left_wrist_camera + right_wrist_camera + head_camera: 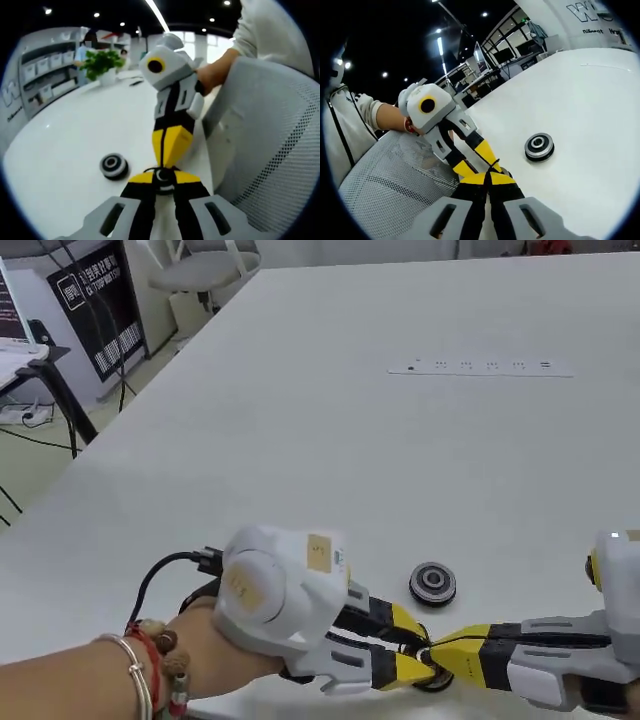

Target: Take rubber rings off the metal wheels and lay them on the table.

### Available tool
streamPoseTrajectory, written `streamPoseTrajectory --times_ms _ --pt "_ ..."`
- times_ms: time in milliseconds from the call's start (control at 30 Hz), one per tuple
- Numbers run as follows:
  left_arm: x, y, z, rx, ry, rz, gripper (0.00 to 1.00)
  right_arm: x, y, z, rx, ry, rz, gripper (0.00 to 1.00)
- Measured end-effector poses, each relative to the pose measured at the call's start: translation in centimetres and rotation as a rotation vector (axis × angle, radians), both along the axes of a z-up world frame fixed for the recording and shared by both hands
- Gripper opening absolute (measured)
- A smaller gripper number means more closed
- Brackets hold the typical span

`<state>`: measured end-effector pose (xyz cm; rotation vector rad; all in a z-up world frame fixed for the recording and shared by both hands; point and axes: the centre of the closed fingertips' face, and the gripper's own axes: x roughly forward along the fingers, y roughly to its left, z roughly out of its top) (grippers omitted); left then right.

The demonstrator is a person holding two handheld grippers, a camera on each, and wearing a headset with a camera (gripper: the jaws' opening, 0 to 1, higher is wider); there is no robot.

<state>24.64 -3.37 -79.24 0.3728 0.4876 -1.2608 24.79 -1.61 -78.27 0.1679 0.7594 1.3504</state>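
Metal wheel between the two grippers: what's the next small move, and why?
Probably ease the right gripper away to peel the black rubber ring off: the left gripper clamps the small round metal wheel, and the right jaws appear to pinch that ring.

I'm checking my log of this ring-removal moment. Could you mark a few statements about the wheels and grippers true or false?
1. A free wheel lies on the table, apart from both grippers. True.
2. The left gripper has its jaws on either side of a second wheel. True.
3. The right gripper is wide open, far from the left one. False: its jaws are together and its tips are at the held wheel.
4. The free wheel stands on its edge. False: it lies flat.
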Motion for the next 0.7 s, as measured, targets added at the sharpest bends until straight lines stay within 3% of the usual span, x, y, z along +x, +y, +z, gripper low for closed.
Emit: streamPoseTrajectory --times_ms 67,233,433,533,700 --pt "0.0 0.0 0.0 0.0 0.001 0.0 0.14 0.0 -0.2 -0.4 -0.027 -0.025 0.007 0.0" --pt "0.2 -0.2 0.1 -0.009 0.022 0.021 0.14 -0.1 -0.5 -0.6 -0.036 -0.011 0.003 0.0" --pt "0.1 -0.3 0.2 0.007 0.1 0.02 0.17 -0.1 -0.9 0.0 -0.057 -0.013 0.004 0.0" --pt "-0.3 -0.3 1.0 0.023 0.097 -0.01 0.2 0.0 -1.1 0.5 -0.065 -0.018 -0.004 0.0" --pt "-0.9 -0.3 3.6 0.015 0.082 -0.048 0.3 0.8 -1.6 1.7 -0.089 -0.046 -0.033 0.0"
